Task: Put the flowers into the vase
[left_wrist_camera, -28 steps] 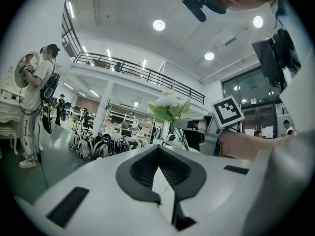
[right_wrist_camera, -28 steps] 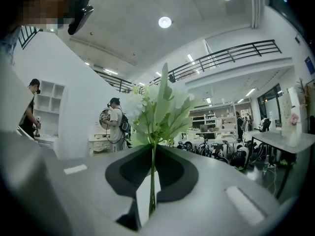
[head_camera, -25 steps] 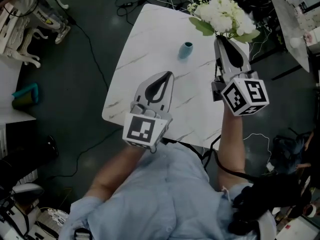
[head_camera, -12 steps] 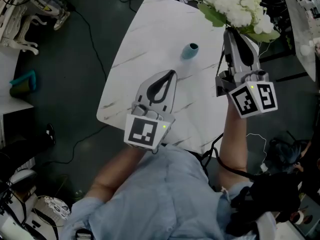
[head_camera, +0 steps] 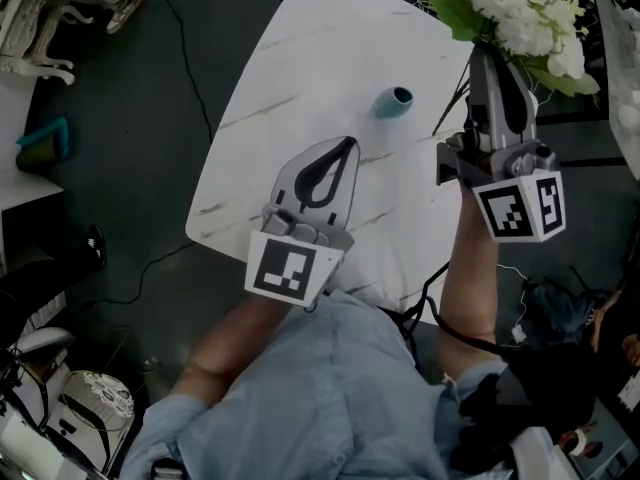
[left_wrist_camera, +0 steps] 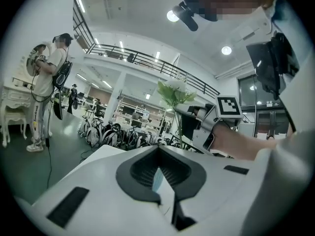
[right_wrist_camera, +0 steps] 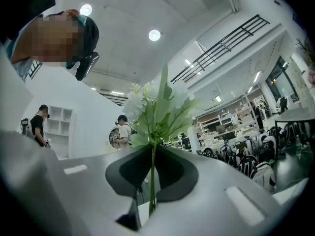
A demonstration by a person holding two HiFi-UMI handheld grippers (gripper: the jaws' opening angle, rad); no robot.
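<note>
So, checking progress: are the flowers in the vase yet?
Out. The right gripper is shut on the stems of the white flowers, holding them clear of the teal vase, which sits flowerless on the table.

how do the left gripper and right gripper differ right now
The right gripper is shut on the stem of the white flowers; the left gripper is shut on nothing. The left gripper hangs over the marble table, while the right gripper sits at its right edge. Both point toward the table's far end.
</note>
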